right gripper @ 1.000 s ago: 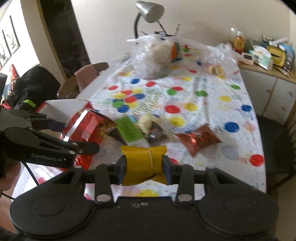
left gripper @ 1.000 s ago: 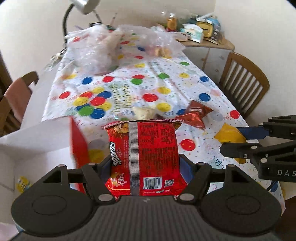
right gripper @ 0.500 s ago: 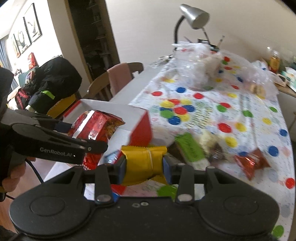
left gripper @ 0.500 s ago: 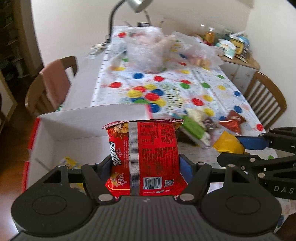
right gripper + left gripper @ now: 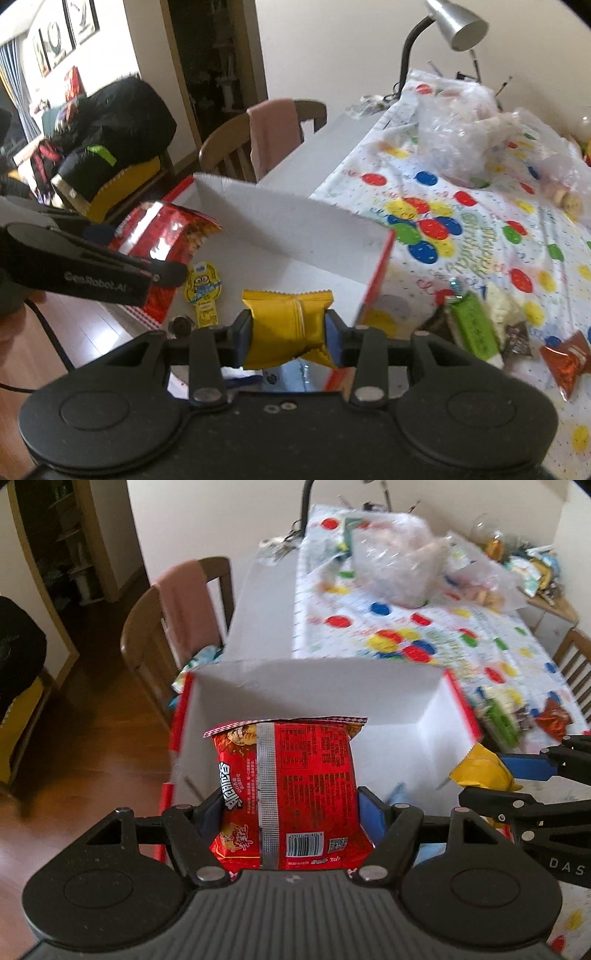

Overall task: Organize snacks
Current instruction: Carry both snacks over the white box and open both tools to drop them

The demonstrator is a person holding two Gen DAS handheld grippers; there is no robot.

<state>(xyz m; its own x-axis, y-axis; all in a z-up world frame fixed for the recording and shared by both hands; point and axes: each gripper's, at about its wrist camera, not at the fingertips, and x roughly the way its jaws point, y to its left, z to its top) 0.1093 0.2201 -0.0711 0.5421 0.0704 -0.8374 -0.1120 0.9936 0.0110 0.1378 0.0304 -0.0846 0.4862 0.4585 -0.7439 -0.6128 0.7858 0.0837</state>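
Note:
My left gripper (image 5: 291, 805) is shut on a big red noodle packet (image 5: 288, 786), held upright over the open white box (image 5: 332, 686) with red sides. My right gripper (image 5: 289, 334) is shut on a small yellow snack packet (image 5: 286, 321), which hangs above the same box (image 5: 295, 236). In the left wrist view the yellow packet (image 5: 480, 771) and the right gripper's black fingers (image 5: 517, 801) show at the right. The red packet (image 5: 162, 236) and the left gripper's finger (image 5: 110, 273) show at the left of the right wrist view. A yellow cartoon packet (image 5: 205, 291) lies on the box floor.
Loose snacks lie on the spotted tablecloth (image 5: 480, 229) right of the box: a green packet (image 5: 474, 325), a dark one (image 5: 515, 339) and a red one (image 5: 565, 363). Clear plastic bags (image 5: 458, 136) sit further back. A wooden chair with pink cloth (image 5: 273, 136) stands left of the table, beside a lamp (image 5: 454, 22).
Both grippers have swung left from over the tablecloth to over the white box, each still holding its packet. The box now fills the middle of both views.

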